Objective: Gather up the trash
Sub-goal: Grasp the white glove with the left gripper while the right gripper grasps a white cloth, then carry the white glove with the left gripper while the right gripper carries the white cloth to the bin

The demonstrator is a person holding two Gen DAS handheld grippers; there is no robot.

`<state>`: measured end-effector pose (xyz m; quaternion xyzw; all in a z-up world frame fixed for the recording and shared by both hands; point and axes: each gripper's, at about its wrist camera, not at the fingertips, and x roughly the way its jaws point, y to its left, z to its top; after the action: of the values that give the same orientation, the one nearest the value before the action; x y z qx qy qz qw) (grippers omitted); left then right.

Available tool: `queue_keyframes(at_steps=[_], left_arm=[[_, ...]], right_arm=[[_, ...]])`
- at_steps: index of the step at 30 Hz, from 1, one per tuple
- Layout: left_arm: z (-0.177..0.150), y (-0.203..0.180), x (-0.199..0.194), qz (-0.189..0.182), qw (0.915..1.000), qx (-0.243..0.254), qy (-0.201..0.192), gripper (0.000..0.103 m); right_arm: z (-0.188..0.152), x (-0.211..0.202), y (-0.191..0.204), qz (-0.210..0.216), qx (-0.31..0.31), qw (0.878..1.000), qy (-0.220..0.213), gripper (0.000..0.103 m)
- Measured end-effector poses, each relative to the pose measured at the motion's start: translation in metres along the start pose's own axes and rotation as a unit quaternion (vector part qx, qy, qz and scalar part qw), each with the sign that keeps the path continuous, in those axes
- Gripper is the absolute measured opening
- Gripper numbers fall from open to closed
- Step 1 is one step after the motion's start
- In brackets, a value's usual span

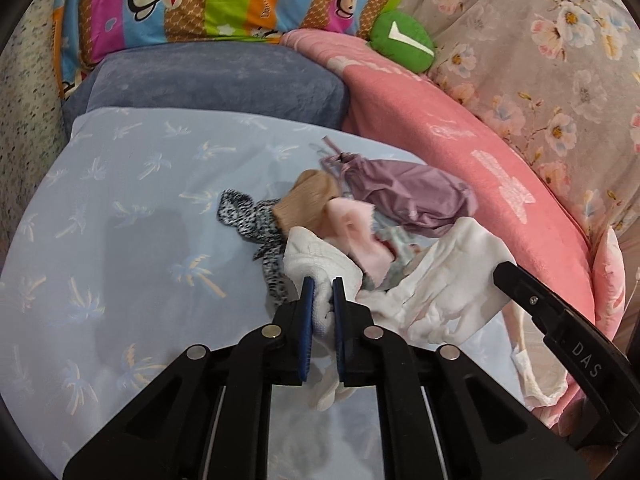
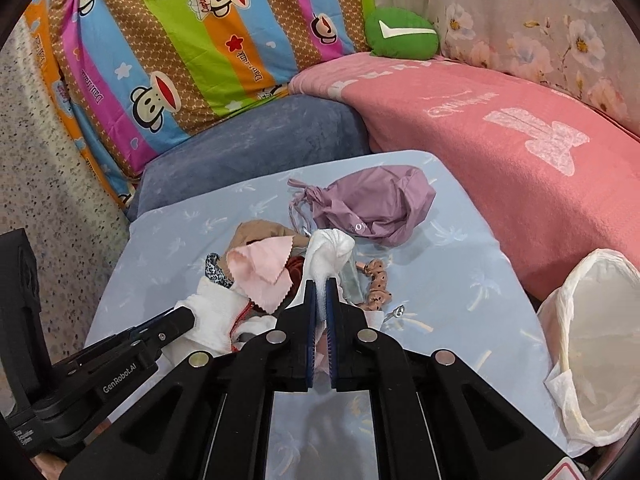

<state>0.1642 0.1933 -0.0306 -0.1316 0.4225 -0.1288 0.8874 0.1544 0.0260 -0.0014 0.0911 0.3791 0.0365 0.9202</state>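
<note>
A heap of scraps lies on the light blue palm-print sheet: a white cloth, a pink cloth, a tan sock, a speckled black-and-white strip and a mauve drawstring pouch. My left gripper is shut on one end of the white cloth. My right gripper is shut on the other end of the white cloth, and it shows in the left wrist view. The left gripper shows in the right wrist view.
A white-lined trash bin stands at the right of the bed. A pink blanket, a blue pillow, a striped monkey-print quilt and a green plush ring the sheet. A spotted tan scrunchie lies by the heap.
</note>
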Motion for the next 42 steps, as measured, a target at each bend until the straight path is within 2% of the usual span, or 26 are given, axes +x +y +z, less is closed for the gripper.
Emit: queue_keyframes(at_steps=[8, 18, 33, 42], left_arm=[[0.002, -0.048, -0.019, -0.028, 0.9987, 0.039, -0.019, 0.009], [-0.003, -0.121, -0.025, -0.069, 0.9931, 0.092, -0.022, 0.009], [-0.024, -0.239, -0.004, -0.139, 0.9755, 0.17, 0.011, 0.009], [-0.041, -0.302, 0.013, -0.165, 0.9627, 0.212, 0.03, 0.009]], right_arm=[[0.006, -0.045, -0.029, -0.01, 0.018, 0.999, -0.035, 0.005], [-0.005, -0.094, -0.096, -0.037, 0.063, 0.995, -0.063, 0.005], [-0.035, -0.14, -0.215, -0.097, 0.143, 0.982, -0.081, 0.004], [-0.054, -0.153, -0.265, -0.122, 0.181, 0.972, -0.084, 0.004]])
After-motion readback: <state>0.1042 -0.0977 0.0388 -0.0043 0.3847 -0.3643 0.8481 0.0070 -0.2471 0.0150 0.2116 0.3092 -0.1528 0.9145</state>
